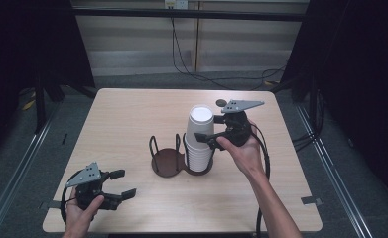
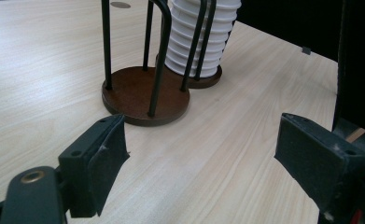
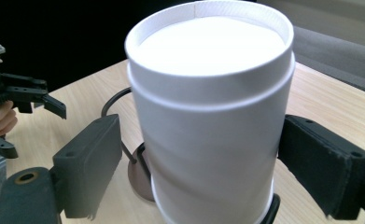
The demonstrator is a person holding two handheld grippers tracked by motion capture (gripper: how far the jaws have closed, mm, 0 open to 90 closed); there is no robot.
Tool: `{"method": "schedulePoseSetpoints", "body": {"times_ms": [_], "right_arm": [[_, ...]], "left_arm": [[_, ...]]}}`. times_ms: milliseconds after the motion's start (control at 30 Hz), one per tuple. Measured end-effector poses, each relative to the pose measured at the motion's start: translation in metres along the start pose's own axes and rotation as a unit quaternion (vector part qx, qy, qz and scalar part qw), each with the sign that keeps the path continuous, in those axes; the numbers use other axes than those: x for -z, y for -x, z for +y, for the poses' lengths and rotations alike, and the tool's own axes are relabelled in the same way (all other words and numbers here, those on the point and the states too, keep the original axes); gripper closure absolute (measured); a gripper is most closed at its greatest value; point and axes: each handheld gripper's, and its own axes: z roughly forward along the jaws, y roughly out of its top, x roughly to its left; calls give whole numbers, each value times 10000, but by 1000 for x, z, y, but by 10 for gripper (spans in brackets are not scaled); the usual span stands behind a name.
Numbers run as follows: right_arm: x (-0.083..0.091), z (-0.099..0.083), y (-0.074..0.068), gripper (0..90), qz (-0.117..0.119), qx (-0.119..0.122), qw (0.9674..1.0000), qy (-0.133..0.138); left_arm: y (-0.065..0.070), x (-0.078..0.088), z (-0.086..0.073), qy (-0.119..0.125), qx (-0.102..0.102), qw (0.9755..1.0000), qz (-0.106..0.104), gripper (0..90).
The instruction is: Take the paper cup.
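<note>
White cups (image 1: 200, 139) stacked — 1 stand (image 1: 167, 159), 2 tongs.

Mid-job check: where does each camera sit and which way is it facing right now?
High view: above the person's side, looking forward and down on the table; both forearms, left gripper and right gripper show.
Left gripper view: rides low on the left gripper, facing the empty holder; open jaws.
Right gripper view: faces the cup stack between its jaws; the left hand shows beyond.
All three share holder and cups.
</note>
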Motion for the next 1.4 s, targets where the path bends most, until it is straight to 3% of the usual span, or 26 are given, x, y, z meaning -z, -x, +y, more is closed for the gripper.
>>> {"method": "schedulePoseSetpoints", "body": {"times_ms": [167, 400, 700, 767, 1167, 1400], "right_arm": [[-9, 5, 7, 140, 127, -148, 9998, -39], [-19, 10, 9, 140, 138, -67, 9998, -144], [-19, 19, 3, 153, 57, 64, 9998, -192], [-18, 20, 2, 200, -70, 151, 9996, -235], [-17, 24, 3, 214, -50, 244, 9990, -377], [-11, 31, 2, 219, -51, 248, 9993, -273]], "left_arm": [[-1, -2, -1, -48, 25, 10000, 37, 163], [-1, -1, -1, -62, 77, 10000, 5, 164], [-1, -1, -1, -64, 14, 10000, -15, 163], [-1, -2, -1, -73, 34, 10000, 5, 163], [-1, -1, -1, -133, 10, 9999, -34, 164], [-1, -1, -1, -152, -14, 9999, -34, 164]]}}
